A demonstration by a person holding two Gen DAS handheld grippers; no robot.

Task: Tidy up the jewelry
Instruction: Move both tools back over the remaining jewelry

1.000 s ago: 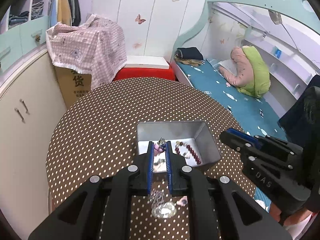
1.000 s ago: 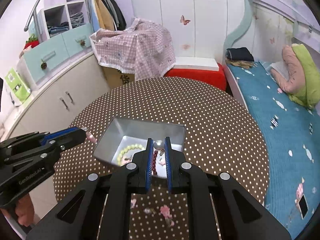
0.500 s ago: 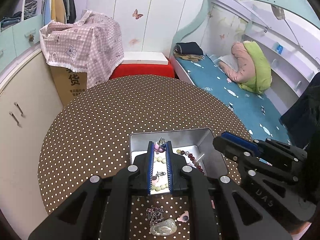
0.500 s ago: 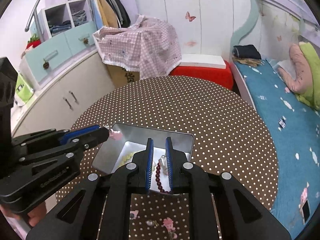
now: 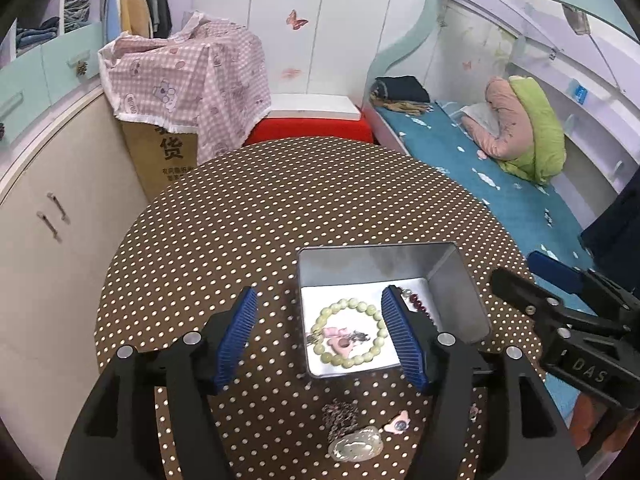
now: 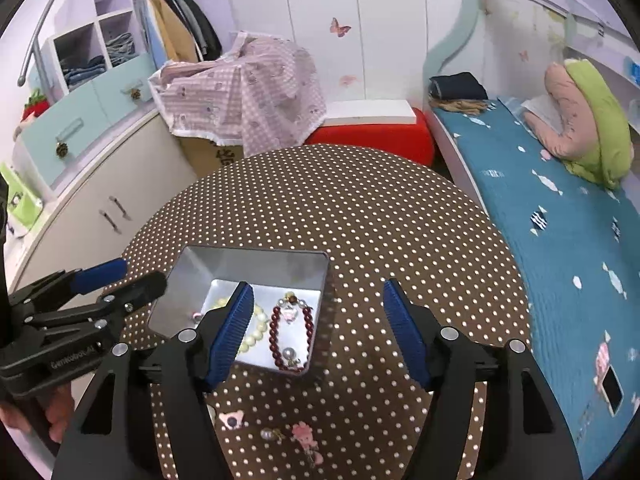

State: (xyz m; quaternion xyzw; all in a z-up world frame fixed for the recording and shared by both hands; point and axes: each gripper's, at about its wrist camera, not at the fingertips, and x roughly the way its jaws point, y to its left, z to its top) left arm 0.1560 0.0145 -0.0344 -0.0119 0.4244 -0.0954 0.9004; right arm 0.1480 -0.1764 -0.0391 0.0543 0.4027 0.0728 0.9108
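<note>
An open metal tin (image 5: 456, 288) stands on the dotted round table. Inside lie a pale green bead bracelet (image 5: 349, 302) with a pink charm (image 5: 338, 340) in its ring, and a dark red bead bracelet (image 6: 274, 332) around a small pink piece (image 6: 289, 314). My left gripper (image 5: 319, 296) hovers over the tin's left half, jaws opening, nothing pinched between its pads. My right gripper (image 6: 318, 287) hangs over the tin's right edge, jaws also opening and empty.
Loose jewelry lies on the table near me: a chain pile (image 5: 340, 420), a silver oval brooch (image 5: 354, 448), a pink clip (image 6: 304, 432) and a pearl stud (image 6: 269, 435). Cabinets stand left, a bed right, a red stool behind.
Both grippers went from shut to wide open over the tin. The small pieces pinched at their tips are gone from the pads and now lie inside the tin. Both hands dipped slightly.
</note>
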